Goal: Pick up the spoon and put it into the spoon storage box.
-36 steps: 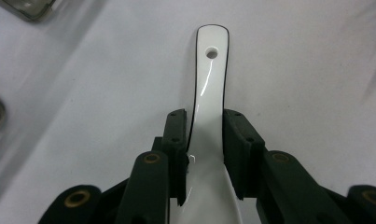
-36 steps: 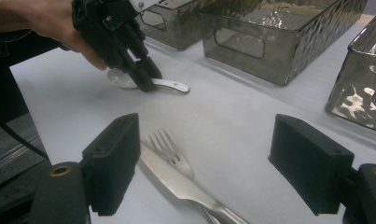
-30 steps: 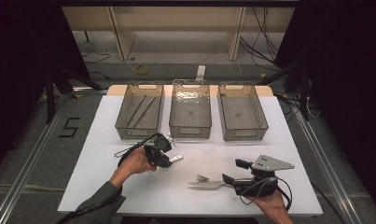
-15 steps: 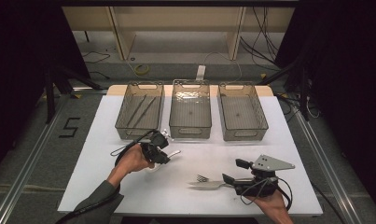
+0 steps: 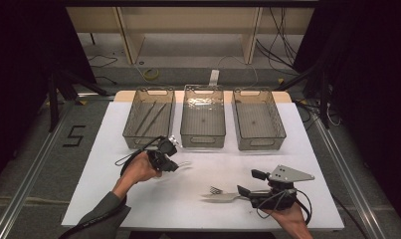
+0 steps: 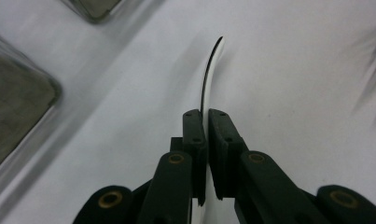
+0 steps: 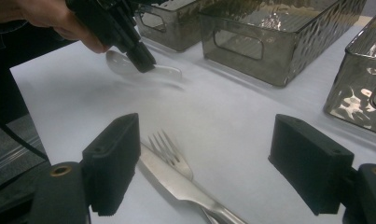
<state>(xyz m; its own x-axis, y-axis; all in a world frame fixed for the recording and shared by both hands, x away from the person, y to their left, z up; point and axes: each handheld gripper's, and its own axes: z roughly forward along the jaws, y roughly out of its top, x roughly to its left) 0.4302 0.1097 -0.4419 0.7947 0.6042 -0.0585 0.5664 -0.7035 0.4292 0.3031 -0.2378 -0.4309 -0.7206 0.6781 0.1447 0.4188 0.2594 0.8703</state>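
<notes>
1. On the white counter [image 5: 108, 164], near its left front, the left gripper [image 5: 174, 164] holds a clear plastic spoon [image 7: 143, 67] just in front of the left bin [image 5: 149, 117].
2. Its jaws have just been closing and now clamp the spoon edge-on, the two pads pressed against the thin handle with hardly any gap between them.
3. In the left gripper view the spoon [image 6: 209, 79] runs straight out from the jaws along their line, a narrow curved strip whose far tip bends slightly to the right.
4. In the right gripper view the spoon's long axis lies roughly level above the counter, bowl end on the side toward the person's hand [image 5: 138, 169] and handle end toward the middle bin [image 5: 203, 114].
5. In the high view the spoon [image 5: 184, 163] points from the gripper toward the counter's right side.
6. The right gripper [image 5: 248, 183] sits at the front right of the counter, its jaws spread wide with nothing between the pads.
7. A metal fork [image 7: 169, 151] and a metal knife [image 7: 185, 186] lie flat on the counter just ahead of those jaws, touching each other, the fork's prongs pointing away from the gripper.
8. Two long thin utensils [image 5: 150, 117] lie in the left bin; I cannot tell what kind they are.
9. The right bin [image 5: 257, 119] stands beside the middle one, at the back of the counter.
</notes>
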